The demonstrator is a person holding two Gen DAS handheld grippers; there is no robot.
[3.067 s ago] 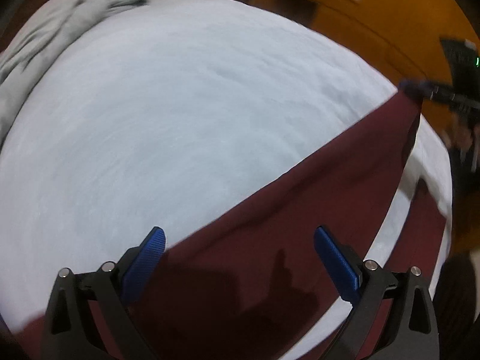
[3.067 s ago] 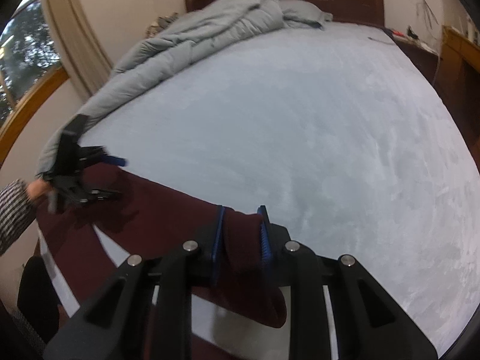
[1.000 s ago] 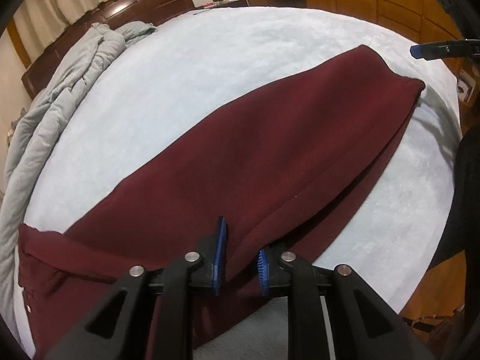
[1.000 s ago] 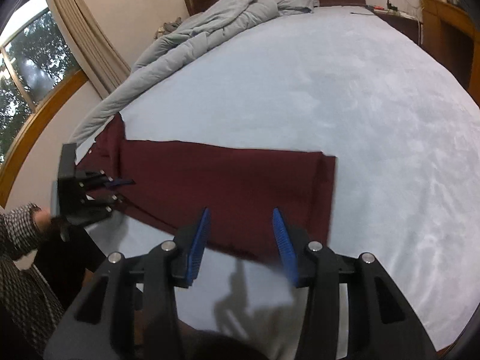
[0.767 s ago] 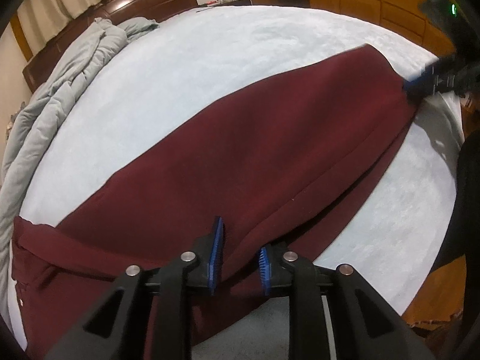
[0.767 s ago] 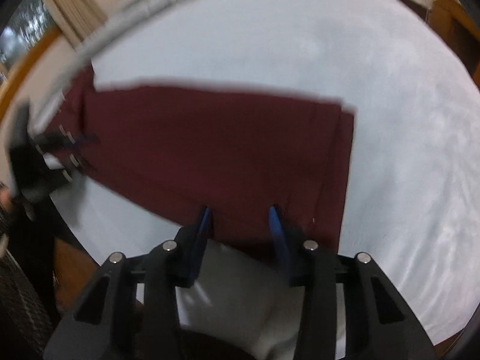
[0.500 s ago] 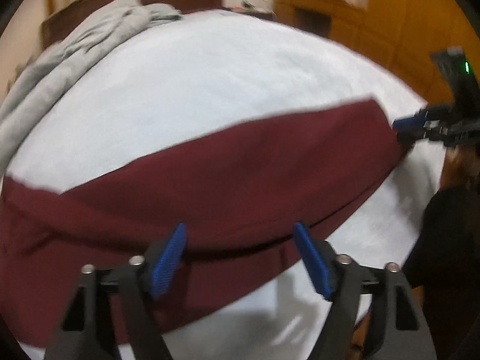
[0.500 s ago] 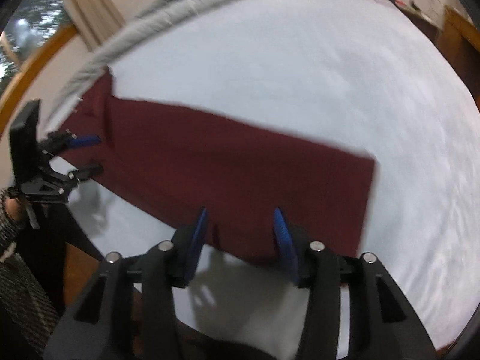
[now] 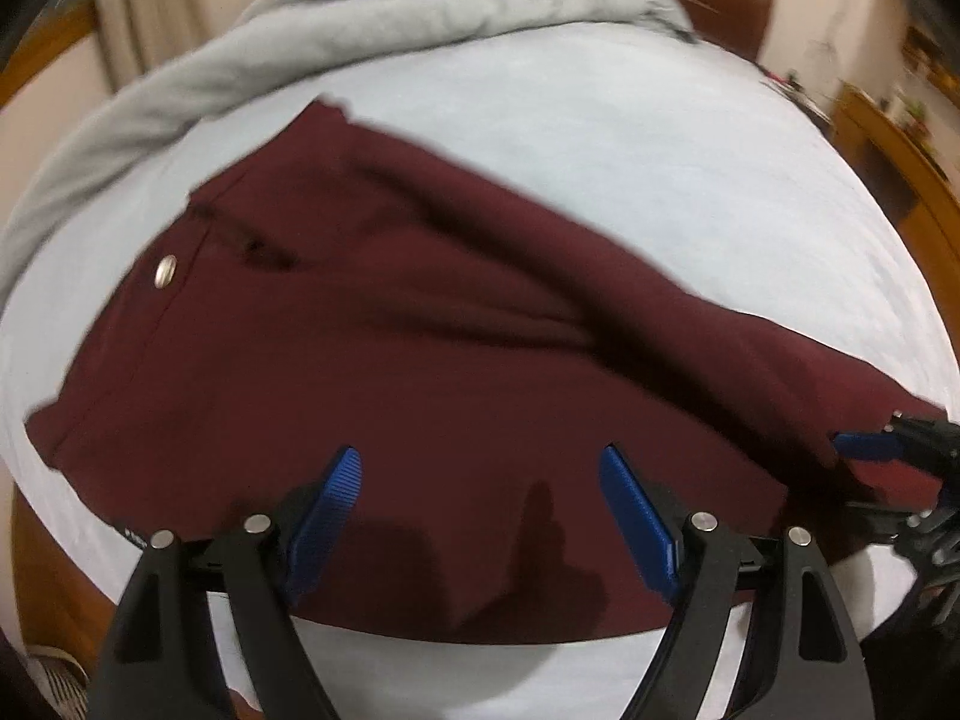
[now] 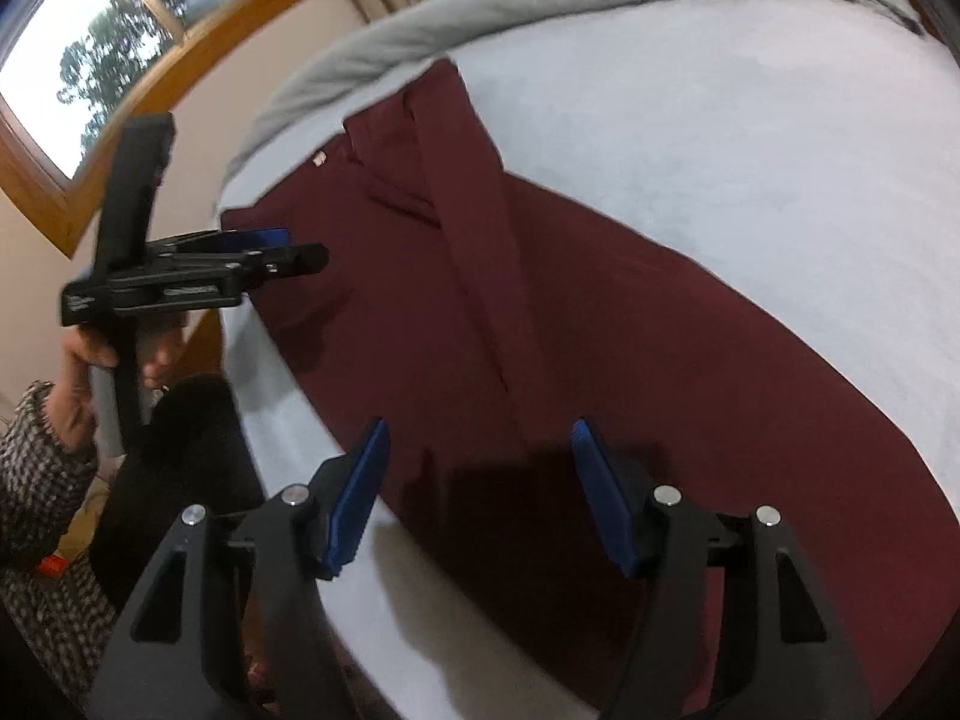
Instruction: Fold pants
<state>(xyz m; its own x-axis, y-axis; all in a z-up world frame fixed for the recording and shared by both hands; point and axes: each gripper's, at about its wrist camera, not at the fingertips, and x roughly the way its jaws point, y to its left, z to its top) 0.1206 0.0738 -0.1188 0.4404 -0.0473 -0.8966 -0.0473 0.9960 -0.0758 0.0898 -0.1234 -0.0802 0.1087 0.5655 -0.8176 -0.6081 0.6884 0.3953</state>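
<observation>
Dark maroon pants (image 9: 420, 360) lie flat on the pale blue bed, folded lengthwise, waistband with a metal button (image 9: 164, 270) at the left. My left gripper (image 9: 480, 516) is open and empty, hovering over the near edge of the upper pants. It shows at the left of the right wrist view (image 10: 264, 252), by the waistband corner. My right gripper (image 10: 477, 492) is open and empty above the pants' (image 10: 540, 312) near edge along the leg. It shows at the right edge of the left wrist view (image 9: 870, 450).
A grey duvet (image 9: 360, 24) is bunched along the far side of the bed (image 9: 660, 138). A window (image 10: 90, 60) and wall are left of the bed. Wooden furniture (image 9: 900, 138) stands at the right. The bed's near edge is just below both grippers.
The left gripper let go of the pants' edge and opened, then swung left toward the waistband. The right gripper opened wider and moved left along the leg.
</observation>
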